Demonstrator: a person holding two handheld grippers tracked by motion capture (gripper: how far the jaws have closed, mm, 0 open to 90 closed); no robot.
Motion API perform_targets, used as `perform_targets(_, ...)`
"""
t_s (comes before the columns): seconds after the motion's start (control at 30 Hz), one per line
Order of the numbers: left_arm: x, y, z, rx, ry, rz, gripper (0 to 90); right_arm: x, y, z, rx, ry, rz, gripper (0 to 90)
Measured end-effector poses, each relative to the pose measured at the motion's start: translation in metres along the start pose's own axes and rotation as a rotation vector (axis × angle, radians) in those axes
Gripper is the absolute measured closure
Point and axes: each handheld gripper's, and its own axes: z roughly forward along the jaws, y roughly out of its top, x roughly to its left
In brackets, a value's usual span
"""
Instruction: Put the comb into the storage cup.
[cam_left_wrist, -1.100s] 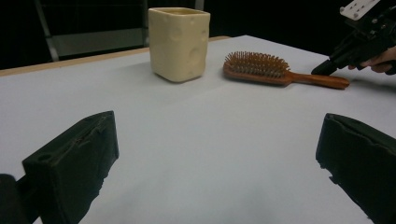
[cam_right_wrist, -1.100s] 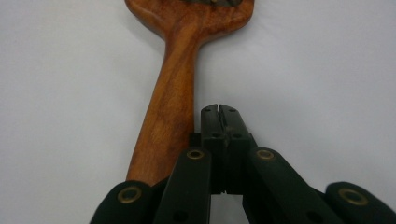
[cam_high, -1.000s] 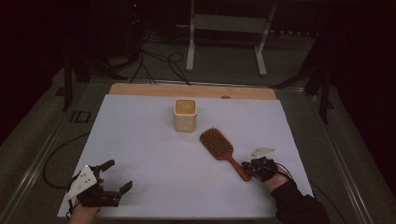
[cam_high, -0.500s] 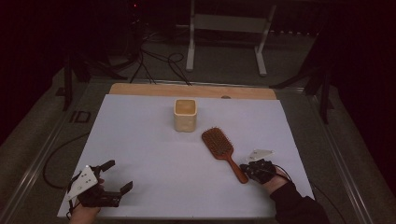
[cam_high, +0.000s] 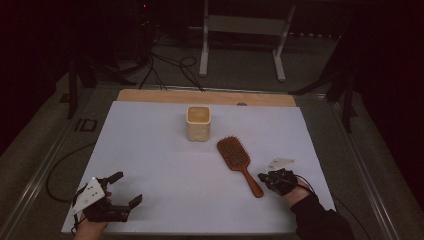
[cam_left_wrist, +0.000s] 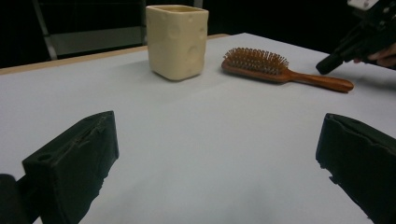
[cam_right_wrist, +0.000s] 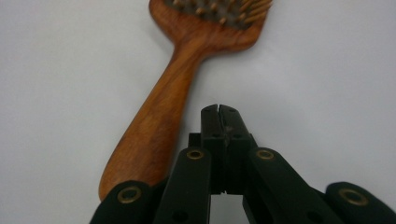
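Right gripper view: your right hand-held gripper (cam_right_wrist: 219, 112), jaws closed, empty, beside hairbrush (cam_right_wrist: 159, 116) handle; pushing forward would knock it aside.

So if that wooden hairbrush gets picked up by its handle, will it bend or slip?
The hairbrush looks like solid wood, so probably stiff. Its handle looks smooth and tapered, so it might slip. The bristled head is wider, so it would likely droop head-down.
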Motion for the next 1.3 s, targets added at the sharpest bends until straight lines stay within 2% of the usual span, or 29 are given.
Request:
perform_targets(0.23, 0.0, 0.0, 0.0, 0.0, -0.001, 0.0, 0.0, 0.0, 0.012, -0.011, -0.011, -0.02, 0.011, 90.0)
perform_targets(0.3, 0.0, 0.0, 0.0, 0.003, -0.001, 0.001, 0.0, 0.001, 0.015, -0.013, -0.011, -0.023, 0.026, 86.3)
perform_targets(0.5, 0.0, 0.0, 0.0, 0.004, -0.003, 0.001, 0.0, 0.006, 0.027, -0.017, -0.01, -0.052, 0.032, 63.6)
perform_targets(0.67, 0.0, 0.0, 0.001, 0.005, -0.006, -0.001, 0.0, 0.008, 0.036, -0.015, -0.005, -0.034, 0.053, 36.3)
perform_targets(0.73, 0.0, 0.0, 0.001, 0.003, -0.006, -0.001, 0.0, 0.01, 0.039, -0.012, 0.004, -0.023, 0.059, 28.6)
perform_targets(0.87, 0.0, 0.0, 0.001, 0.008, -0.004, 0.0, 0.0, 0.012, 0.043, -0.006, 0.018, -0.044, 0.079, 11.3)
perform_targets(0.97, 0.0, -0.001, 0.001, 0.006, -0.003, -0.005, 0.0, 0.015, 0.045, -0.001, 0.03, -0.033, 0.096, 9.4)
perform_targets(1.2, 0.001, -0.001, 0.002, 0.014, -0.011, -0.002, 0.0, 0.021, 0.05, 0.011, 0.07, -0.052, 0.083, 9.5)
perform_targets(1.3, 0.0, -0.001, 0.001, 0.008, -0.01, -0.002, 0.0, 0.021, 0.051, 0.016, 0.102, -0.041, 0.088, 9.6)
